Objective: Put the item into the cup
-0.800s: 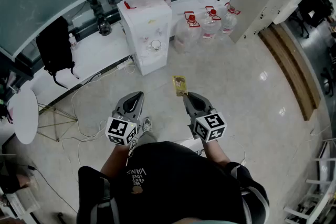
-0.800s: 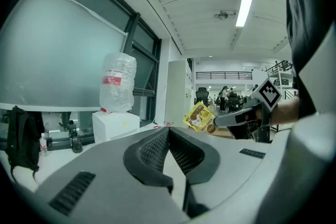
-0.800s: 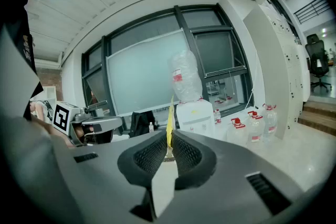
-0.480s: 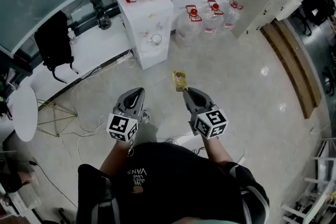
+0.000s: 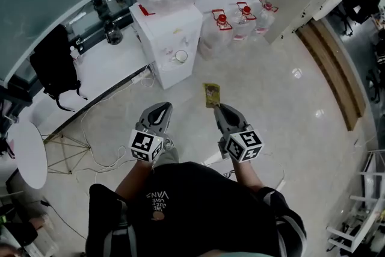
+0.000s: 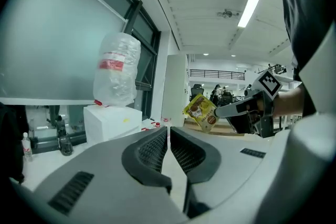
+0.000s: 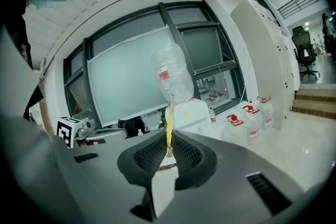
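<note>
The left gripper (image 5: 160, 109) hangs in front of the water dispenser (image 5: 167, 30), well short of it, with its jaws pressed together on nothing. The cup (image 5: 180, 56) sits on the dispenser's front ledge, with nothing near its mouth. The yellow sachet (image 5: 212, 95) is in the air, short of the dispenser and off to its right. It is pinched by its lower edge in the right gripper (image 5: 218, 109), whose jaws are all but closed on the thin packet. Over the last second the dispenser has grown larger in the head view and the sachet has edged nearer to it. The person seems to be walking up, so this is likely the carry stage, and the sachet must reach the cup's mouth before release.
</note>
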The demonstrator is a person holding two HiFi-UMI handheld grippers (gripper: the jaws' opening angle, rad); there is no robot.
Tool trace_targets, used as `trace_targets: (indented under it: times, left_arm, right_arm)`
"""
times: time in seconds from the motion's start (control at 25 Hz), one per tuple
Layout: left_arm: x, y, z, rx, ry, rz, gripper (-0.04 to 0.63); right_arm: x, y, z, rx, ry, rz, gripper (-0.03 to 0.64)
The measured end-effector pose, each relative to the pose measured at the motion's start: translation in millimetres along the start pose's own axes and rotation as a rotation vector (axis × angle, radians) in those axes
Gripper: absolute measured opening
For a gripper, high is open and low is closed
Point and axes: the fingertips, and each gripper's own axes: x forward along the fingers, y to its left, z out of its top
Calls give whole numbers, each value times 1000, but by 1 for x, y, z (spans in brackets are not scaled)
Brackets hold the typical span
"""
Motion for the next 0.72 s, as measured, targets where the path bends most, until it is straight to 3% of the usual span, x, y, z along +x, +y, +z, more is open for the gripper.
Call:
trace_targets:
  times: [0.4, 0.52, 0.72]
  left_arm:
    - [35, 96, 1, 32, 46, -137, 30]
    - [51, 104, -1, 36, 60, -163, 137]
    - [77, 113, -8, 29, 74, -178, 171]
  right_arm:
    - [96, 6, 22, 70, -35, -94, 57]
    - [107, -1, 24, 75, -35, -110, 57]
    - [126, -14, 24, 83, -15, -113, 57]
